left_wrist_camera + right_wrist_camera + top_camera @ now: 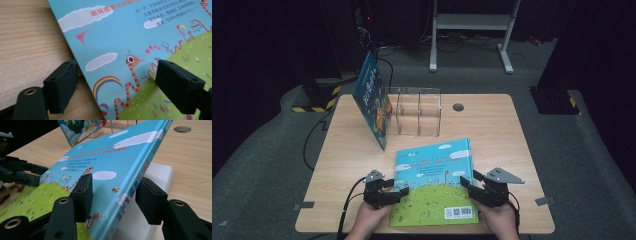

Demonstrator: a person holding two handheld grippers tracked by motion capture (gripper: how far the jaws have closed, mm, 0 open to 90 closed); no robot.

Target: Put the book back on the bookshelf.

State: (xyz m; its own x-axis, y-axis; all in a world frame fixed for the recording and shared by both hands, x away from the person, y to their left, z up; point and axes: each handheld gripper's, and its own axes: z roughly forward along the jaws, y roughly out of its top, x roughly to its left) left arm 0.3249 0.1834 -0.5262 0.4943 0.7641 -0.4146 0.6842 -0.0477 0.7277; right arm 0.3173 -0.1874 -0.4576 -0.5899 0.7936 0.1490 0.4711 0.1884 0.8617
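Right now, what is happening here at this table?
A person holds a gripper in each hand at a picture book that lies on the wooden table. The left gripper straddles the book's left edge with its jaws apart, and the right gripper straddles the spine side, which rests on a white block. Farther back, a second book leans against a clear rack.
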